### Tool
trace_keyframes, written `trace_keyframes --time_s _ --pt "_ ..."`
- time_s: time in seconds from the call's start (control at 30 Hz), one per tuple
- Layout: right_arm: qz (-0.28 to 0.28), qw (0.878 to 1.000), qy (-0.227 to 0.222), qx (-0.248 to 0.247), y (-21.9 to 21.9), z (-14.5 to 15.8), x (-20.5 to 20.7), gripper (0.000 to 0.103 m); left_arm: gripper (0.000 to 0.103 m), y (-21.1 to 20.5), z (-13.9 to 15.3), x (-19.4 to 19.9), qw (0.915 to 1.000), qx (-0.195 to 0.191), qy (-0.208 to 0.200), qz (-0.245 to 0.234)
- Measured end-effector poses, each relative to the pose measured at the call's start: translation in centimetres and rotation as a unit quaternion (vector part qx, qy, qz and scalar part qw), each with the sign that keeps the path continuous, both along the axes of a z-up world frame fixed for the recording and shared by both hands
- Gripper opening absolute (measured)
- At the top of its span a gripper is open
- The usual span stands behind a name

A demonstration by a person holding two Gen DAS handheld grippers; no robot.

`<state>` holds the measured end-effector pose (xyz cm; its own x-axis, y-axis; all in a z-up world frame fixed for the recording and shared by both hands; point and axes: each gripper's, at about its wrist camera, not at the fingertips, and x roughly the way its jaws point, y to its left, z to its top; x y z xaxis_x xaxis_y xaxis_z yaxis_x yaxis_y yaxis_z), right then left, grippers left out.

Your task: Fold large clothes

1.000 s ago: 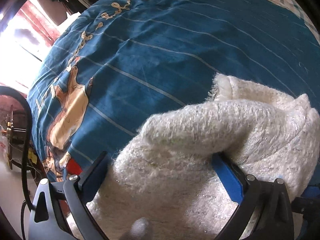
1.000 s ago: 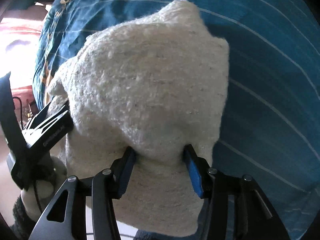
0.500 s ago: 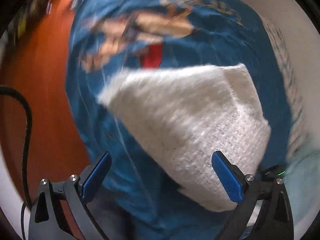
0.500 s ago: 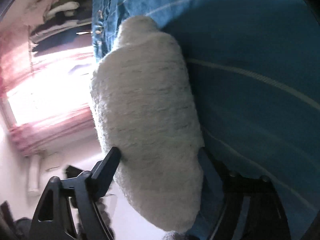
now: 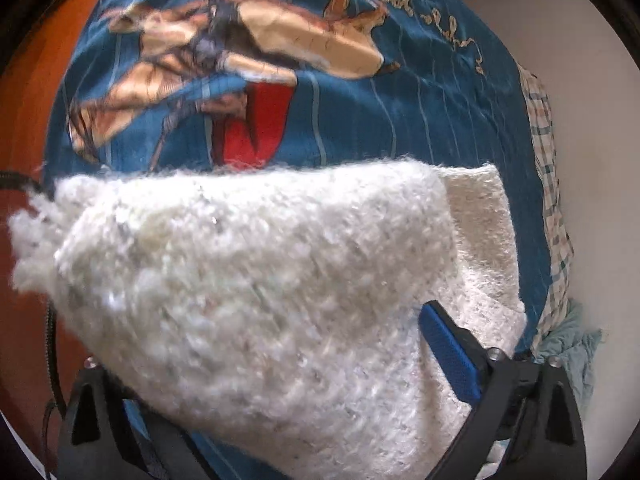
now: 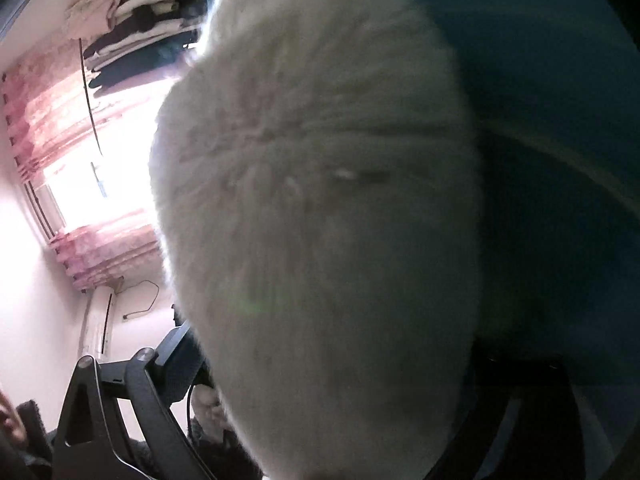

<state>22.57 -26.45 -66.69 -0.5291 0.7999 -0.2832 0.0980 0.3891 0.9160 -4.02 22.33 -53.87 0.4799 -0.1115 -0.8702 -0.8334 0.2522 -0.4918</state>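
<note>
Since a second ago both views have swung: the white fuzzy sweater [image 5: 280,312] has risen off the blue bedspread [image 5: 432,120] and now hangs bunched across both claws. The left claw [image 5: 280,408] is spread wide, the knit draped between its fingers rather than pinched. The right claw [image 6: 332,368] is buried in blurred wool; I cannot tell its state. The bundle's long axis runs crosswise in the left view, so it likely gets relaid flat next.

1 white fuzzy garment [image 5: 256,304], 1 blue bedspread [image 5: 420,112], 2 hand-held grippers: left [image 5: 280,384], right [image 6: 332,364].
</note>
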Motion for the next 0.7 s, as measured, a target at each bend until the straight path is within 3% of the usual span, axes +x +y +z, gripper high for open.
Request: trace_keyframes --time_s 0.03,0.1,0.13,0.23,0.33,0.43,0.47,0.7 --pt "0.001 1.000 -0.004 0.008 1.7 -0.2 -0.1 0.095 0.070 0.2 0.2 -0.1 1.0000 0.009 0.003 -0.001" --pt "0.002 0.999 -0.018 0.030 1.9 1.3 -0.6 0.087 0.038 0.8 0.5 -0.2 0.9998 0.021 0.002 -0.001" --pt "0.006 0.999 -0.026 0.036 2.2 1.8 -0.8 0.085 0.034 1.2 0.7 -0.1 0.9995 0.030 0.004 -0.001" --pt "0.017 0.999 -0.039 0.022 2.5 1.8 -1.5 0.087 0.033 1.7 0.7 0.1 0.9993 0.034 0.010 -0.015" --pt "-0.018 1.000 -0.009 -0.004 2.0 -0.3 -1.6 0.087 0.034 2.0 0.1 0.8 0.9992 0.028 0.015 -0.024" --pt "-0.042 0.999 -0.018 0.014 1.5 0.6 -2.2 0.079 0.027 1.8 1.5 1.5 0.9981 0.053 0.014 -0.029" --pt "-0.050 0.998 -0.020 0.021 1.2 1.1 -2.5 0.078 0.015 1.7 2.1 1.7 0.9978 0.058 0.010 -0.032" --pt "-0.075 0.992 -0.002 0.105 0.4 4.9 -2.7 0.076 0.012 1.5 9.0 3.5 0.9929 0.099 -0.010 -0.065"
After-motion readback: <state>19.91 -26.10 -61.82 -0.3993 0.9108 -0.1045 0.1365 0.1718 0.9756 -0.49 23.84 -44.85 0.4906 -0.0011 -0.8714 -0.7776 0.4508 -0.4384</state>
